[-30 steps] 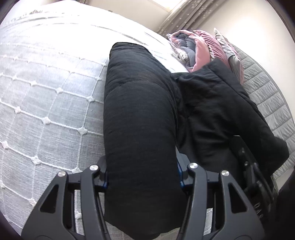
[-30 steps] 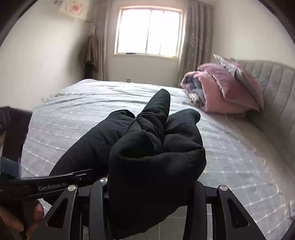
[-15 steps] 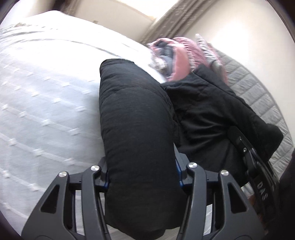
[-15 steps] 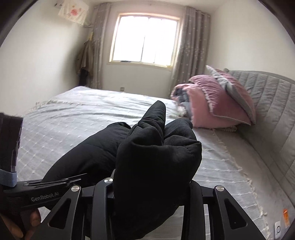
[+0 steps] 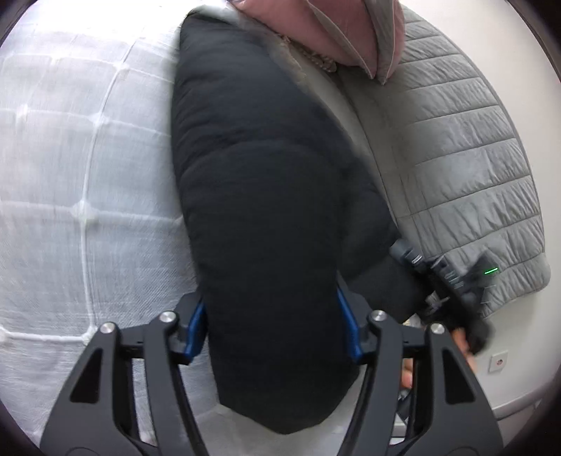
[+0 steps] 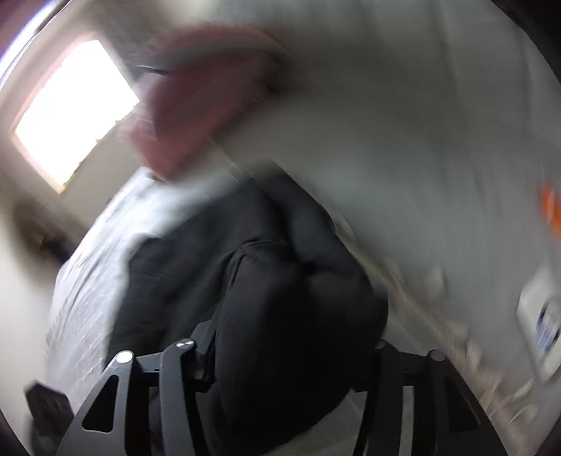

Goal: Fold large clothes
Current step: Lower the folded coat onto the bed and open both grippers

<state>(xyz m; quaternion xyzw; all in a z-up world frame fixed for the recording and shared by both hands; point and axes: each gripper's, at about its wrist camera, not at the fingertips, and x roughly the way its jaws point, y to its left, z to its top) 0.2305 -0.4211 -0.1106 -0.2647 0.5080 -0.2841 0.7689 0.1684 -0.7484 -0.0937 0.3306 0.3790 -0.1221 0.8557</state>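
Counting from my seat: one black padded jacket [image 5: 266,196], two grippers, one pink pillow [image 5: 336,28], one quilted grey headboard [image 5: 466,147], one white bedspread [image 5: 80,168].
Left gripper [image 5: 273,326]: I see its blue-padded fingers [image 5: 196,326] on either side of a thick roll of the jacket; its jaws have just been widening, and the fabric still fills the gap and touches both pads.
Right gripper [image 6: 291,354]: badly smeared picture; a bunched fold of the jacket sits between its fingers, its jaws have just been widening too, and I cannot tell whether they still pinch.
Left view only: the right gripper's body with a green light, a hand under it, the headboard's stitching.
Right view only: a bright window [image 6: 73,108].
Jacket's place: on the bedspread, just beside the headboard, below the pillow.
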